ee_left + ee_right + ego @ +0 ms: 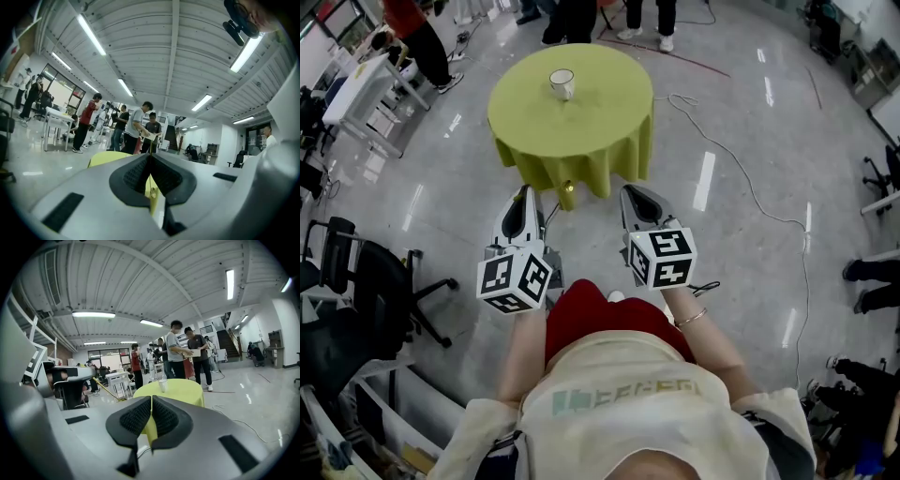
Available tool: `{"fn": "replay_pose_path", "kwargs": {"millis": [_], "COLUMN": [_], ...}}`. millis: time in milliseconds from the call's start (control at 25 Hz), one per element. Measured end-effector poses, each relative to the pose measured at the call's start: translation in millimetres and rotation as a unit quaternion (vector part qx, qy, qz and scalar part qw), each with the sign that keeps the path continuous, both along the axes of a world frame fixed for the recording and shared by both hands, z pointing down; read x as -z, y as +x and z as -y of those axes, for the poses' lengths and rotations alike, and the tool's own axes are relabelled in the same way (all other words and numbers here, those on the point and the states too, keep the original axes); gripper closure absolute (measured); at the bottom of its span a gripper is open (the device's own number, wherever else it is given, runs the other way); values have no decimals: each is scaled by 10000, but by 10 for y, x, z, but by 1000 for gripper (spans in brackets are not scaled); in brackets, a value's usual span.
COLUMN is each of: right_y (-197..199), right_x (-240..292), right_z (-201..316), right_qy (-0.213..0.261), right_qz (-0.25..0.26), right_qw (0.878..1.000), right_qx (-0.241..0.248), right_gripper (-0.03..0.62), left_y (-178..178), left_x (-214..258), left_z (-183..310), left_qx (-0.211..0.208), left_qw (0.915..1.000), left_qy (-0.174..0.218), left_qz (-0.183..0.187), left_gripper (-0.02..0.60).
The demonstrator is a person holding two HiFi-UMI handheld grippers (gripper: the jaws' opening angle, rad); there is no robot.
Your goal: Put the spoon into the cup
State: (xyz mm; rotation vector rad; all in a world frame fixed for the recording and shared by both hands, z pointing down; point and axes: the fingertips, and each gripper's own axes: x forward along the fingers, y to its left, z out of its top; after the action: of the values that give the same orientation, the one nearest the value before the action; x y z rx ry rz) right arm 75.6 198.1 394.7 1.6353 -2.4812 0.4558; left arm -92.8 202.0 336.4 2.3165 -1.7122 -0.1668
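Observation:
A white cup (562, 83) stands near the far side of a round table under a yellow-green cloth (581, 141). Both grippers hover over the floor short of the table's near edge. My left gripper (525, 194) is shut on a thin gold spoon (565, 189), which sticks out to the right toward the tablecloth hem. The spoon shows edge-on between the pads (150, 176) in the left gripper view. My right gripper (630, 194) is shut, its pads meeting on nothing. In the right gripper view the cup (162, 385) sits straight ahead on the table (183, 391), and the spoon (107, 390) slants at the left.
A black office chair (366, 281) stands at my left. A white desk (358, 89) is at the far left. Several people stand beyond the table (180, 352). A thin cable (741, 178) snakes across the glossy floor to the right.

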Motion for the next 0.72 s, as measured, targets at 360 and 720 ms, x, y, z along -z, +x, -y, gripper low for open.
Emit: {"fn": "replay_pose_path", "kwargs": {"millis": [360,720], "right_y": [48,119], "right_x": [59,-32], "right_z": [208,663], "right_qy": [33,-78], "right_qz": [93,54], "right_qw": [10000,9999], "right_qx": [-13,-140], "right_gripper": [557,557], "left_y": [33,58], "left_x": [25,-86], "left_z": [183,730], "left_qx": [68,22], "left_qw": [9999,10000], "left_qy": [22,-88], "left_qz": [81,27], "left_gripper": [558,558]}}
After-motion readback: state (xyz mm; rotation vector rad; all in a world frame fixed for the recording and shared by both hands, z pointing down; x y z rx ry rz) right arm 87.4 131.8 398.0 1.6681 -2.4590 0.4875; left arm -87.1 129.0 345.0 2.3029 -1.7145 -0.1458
